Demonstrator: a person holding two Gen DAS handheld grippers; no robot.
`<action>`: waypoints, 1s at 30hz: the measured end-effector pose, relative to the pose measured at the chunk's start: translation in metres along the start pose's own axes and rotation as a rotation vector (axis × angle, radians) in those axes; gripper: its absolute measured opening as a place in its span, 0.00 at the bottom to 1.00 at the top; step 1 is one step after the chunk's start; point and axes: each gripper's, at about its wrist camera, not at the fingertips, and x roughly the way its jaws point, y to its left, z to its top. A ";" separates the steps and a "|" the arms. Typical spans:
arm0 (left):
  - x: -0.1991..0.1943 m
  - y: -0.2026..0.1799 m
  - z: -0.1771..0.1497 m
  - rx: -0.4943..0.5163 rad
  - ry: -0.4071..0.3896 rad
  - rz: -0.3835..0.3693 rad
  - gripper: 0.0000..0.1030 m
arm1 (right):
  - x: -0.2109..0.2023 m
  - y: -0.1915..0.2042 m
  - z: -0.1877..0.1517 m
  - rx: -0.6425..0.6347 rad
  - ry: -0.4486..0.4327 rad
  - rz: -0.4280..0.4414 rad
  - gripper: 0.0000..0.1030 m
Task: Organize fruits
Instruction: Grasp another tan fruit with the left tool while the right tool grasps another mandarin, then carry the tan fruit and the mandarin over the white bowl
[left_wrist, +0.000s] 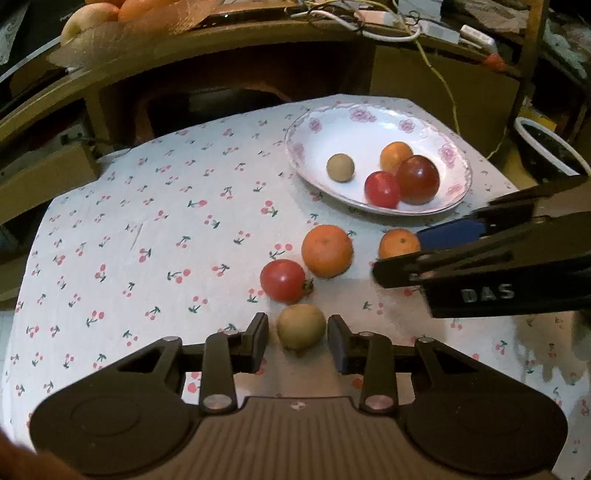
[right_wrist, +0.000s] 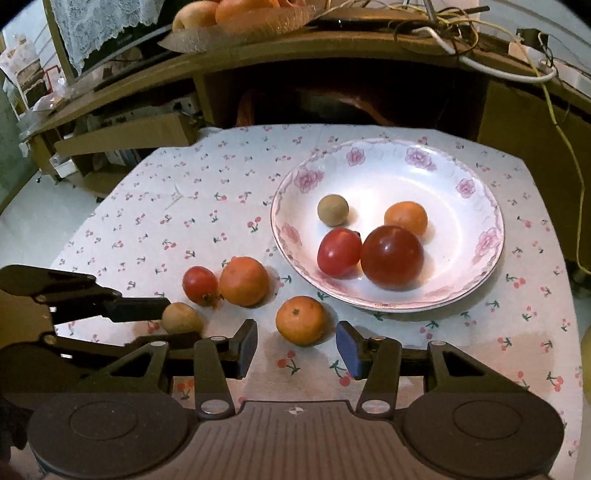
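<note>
A white flowered plate (left_wrist: 369, 122) (right_wrist: 388, 166) holds several fruits: a tan round fruit (right_wrist: 333, 209), a small orange (right_wrist: 406, 217), a red tomato (right_wrist: 338, 252) and a dark red fruit (right_wrist: 391, 256). On the cloth lie a tan fruit (left_wrist: 301, 326) (right_wrist: 181, 318), a tomato (left_wrist: 282, 280) (right_wrist: 200, 284), a large orange (left_wrist: 327, 251) (right_wrist: 243, 281) and a small orange (left_wrist: 399, 243) (right_wrist: 301, 319). My left gripper (left_wrist: 297, 341) (right_wrist: 166, 317) is open around the tan fruit. My right gripper (right_wrist: 297, 345) (left_wrist: 399, 251) is open around the small orange.
The cherry-print cloth (left_wrist: 147, 221) covers the table. A wooden shelf (right_wrist: 332, 48) stands behind with cables (right_wrist: 480, 55) and a fruit tray (right_wrist: 240, 18). A dark white-rimmed pot (left_wrist: 546, 147) sits at the right. Cardboard boxes (right_wrist: 122, 140) lie at the left.
</note>
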 end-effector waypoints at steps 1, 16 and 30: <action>-0.001 0.000 0.000 0.003 -0.002 -0.001 0.39 | 0.002 0.000 0.001 0.000 -0.002 0.003 0.48; -0.012 -0.001 -0.003 0.034 0.001 -0.044 0.33 | -0.010 0.004 -0.004 -0.045 0.039 0.005 0.31; -0.009 -0.008 -0.012 0.091 0.024 -0.062 0.41 | -0.020 -0.004 -0.023 -0.096 0.081 0.034 0.36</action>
